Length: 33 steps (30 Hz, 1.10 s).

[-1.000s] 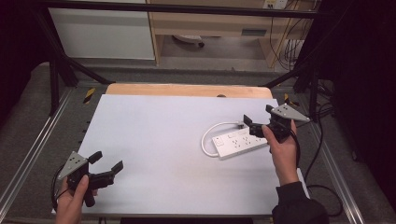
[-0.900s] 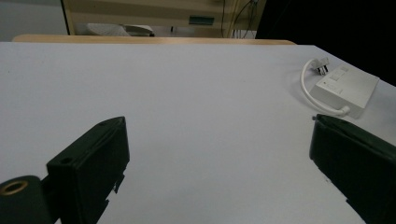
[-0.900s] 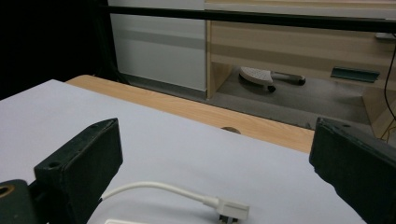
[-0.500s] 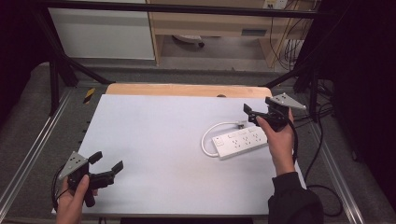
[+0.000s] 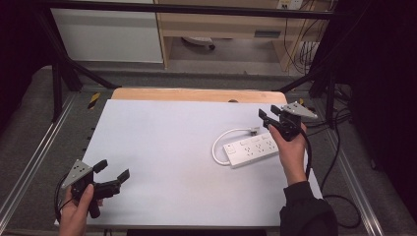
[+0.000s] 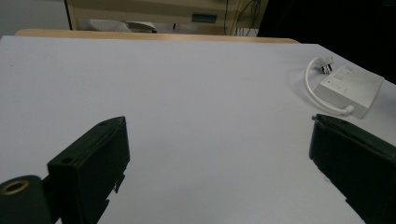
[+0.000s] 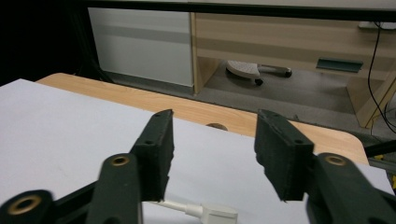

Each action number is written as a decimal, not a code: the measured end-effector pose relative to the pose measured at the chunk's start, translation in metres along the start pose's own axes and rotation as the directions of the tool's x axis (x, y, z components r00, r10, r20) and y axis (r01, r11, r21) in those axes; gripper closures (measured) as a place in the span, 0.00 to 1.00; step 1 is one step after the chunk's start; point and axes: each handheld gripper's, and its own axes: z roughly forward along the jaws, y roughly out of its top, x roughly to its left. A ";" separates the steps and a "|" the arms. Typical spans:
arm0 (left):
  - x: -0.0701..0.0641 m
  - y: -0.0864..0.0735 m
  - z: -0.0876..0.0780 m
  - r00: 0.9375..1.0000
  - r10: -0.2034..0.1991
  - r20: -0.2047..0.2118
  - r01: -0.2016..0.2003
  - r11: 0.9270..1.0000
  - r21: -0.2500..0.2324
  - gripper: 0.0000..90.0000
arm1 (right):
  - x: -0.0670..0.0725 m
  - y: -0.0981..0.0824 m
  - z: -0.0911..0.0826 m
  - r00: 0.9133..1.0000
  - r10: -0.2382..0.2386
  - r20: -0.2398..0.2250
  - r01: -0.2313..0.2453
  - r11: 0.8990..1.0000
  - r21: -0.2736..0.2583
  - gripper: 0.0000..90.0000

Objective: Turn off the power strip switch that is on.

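power strip (image 5: 250, 149) lies on white table (image 5: 162, 147); right tongs (image 5: 268, 117) gape above it.

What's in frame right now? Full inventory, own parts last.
power strip: 1, white, right half of the table, lying flat
cord: 1, white, loops from the strip's left end
plug: 1, white, on the table beyond the strip
table: 1, white top, wooden far edge
chair base: 1, grey, floor under the far desk
left tongs: 1, black, open, near-left corner, holding nothing
right tongs: 1, black, open, above the strip's far end, holding nothing
hands: 2, gripping the tongs
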 end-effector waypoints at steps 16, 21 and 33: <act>-0.001 0.001 -0.001 1.000 0.009 0.003 -0.009 1.000 -0.006 0.06 | -0.004 -0.014 0.010 1.000 -0.004 0.014 0.003 0.998 0.069 0.95; -0.001 0.001 -0.002 1.000 0.011 0.004 -0.011 1.000 -0.005 0.06 | -0.007 -0.019 0.019 0.999 -0.028 0.017 0.026 0.992 0.124 0.98; -0.002 0.002 -0.002 1.000 0.011 0.009 -0.011 1.000 -0.010 0.06 | -0.013 -0.031 0.031 1.000 -0.020 -0.012 0.022 0.980 0.199 1.00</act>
